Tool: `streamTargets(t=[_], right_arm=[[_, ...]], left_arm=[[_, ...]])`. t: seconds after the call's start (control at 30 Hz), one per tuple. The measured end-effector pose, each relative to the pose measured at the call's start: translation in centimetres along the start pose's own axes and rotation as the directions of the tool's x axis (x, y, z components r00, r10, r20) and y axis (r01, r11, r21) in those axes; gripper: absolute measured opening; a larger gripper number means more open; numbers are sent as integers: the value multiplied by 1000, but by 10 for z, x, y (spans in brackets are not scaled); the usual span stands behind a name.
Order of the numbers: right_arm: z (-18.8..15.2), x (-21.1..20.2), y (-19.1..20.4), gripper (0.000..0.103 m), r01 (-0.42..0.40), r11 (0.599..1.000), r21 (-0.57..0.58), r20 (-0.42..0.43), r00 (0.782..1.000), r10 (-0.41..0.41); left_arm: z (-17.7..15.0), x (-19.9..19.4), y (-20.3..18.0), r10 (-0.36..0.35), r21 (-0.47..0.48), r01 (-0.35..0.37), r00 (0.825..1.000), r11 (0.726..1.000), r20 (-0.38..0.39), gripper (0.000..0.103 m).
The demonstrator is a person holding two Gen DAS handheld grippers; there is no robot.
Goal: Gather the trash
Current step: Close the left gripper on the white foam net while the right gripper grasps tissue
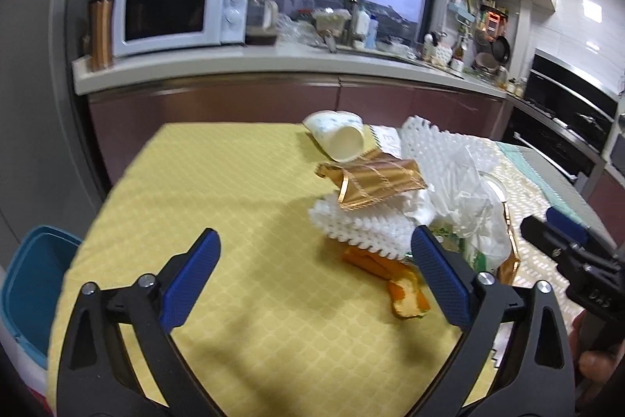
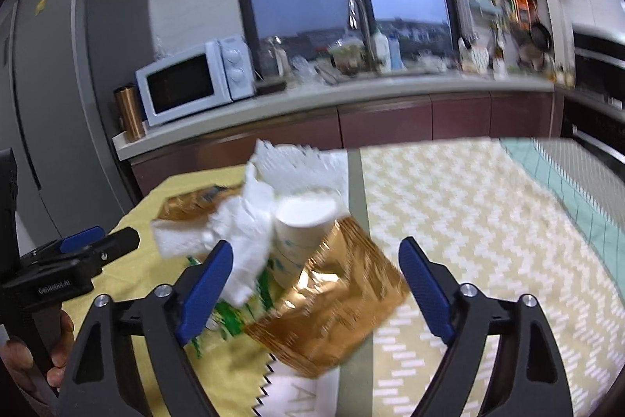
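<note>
left gripper [image 1: 315, 251]: fingers spread wide, nothing between them, held over the yellow tablecloth [image 1: 203, 206] just short of the trash heap. its blue pads [image 1: 193, 278] sit clear of every item.

right gripper [image 2: 315, 262]: also spread wide and empty, hovering over the heap from the other side. in the left wrist view it shows as a black body with blue tip at the right edge [image 1: 562, 241].

trash heap, middle of the table:
- paper cup [image 1: 340, 139] lying on its side at the far end, mouth toward the camera.
- gold foil wrapper [image 1: 371, 182] crumpled on top of white foam netting [image 1: 359, 225].
- orange peel [image 1: 406, 296] flat on the cloth at the near edge of the heap, beside the left gripper's right finger.
- crumpled white tissue [image 1: 461, 182] over a green-printed plastic bag [image 1: 480, 253].
- right wrist view: a second paper cup [image 2: 302, 229], upright and tilted, resting on a larger gold foil bag [image 2: 332, 315]; this view is motion-blurred, so contact with the tissue [image 2: 242, 225] is probably there but not certain.

blue bin [image 1: 35, 292] stands beside the table at the lower left. white microwave [image 1: 175, 10] on the counter behind.
</note>
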State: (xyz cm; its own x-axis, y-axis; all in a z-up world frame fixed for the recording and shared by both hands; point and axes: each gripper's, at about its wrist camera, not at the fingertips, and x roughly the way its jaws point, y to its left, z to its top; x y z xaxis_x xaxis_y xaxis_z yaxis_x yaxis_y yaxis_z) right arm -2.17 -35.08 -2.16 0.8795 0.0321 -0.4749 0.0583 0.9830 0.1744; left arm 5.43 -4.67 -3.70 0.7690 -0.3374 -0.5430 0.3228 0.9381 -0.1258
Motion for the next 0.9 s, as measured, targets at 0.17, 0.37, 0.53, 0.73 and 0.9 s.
streamTargets(t=[0.17,0.37,0.53,0.73,0.9], right_arm=[[-11,7,4,78,-7,1000,-3,-56,998,7],[-18,15,3,73,5,1000,10,-99,995,-4],[-21,14,-3,55,-28,998,51,-112,993,34],[-23,10,-2,27,-83,994,69,-113,990,90],[-22,3,-1,9,-115,990,80,-105,987,123]], left_arm=[[3,30,-4,-80,-27,78,994,997,-72,80],[6,58,-6,-174,-78,164,975,983,-135,62],[3,71,-8,-259,-126,240,951,963,-167,32],[3,73,-6,-302,-149,279,939,949,-165,14],[2,61,-4,-316,-142,296,937,945,-148,13]])
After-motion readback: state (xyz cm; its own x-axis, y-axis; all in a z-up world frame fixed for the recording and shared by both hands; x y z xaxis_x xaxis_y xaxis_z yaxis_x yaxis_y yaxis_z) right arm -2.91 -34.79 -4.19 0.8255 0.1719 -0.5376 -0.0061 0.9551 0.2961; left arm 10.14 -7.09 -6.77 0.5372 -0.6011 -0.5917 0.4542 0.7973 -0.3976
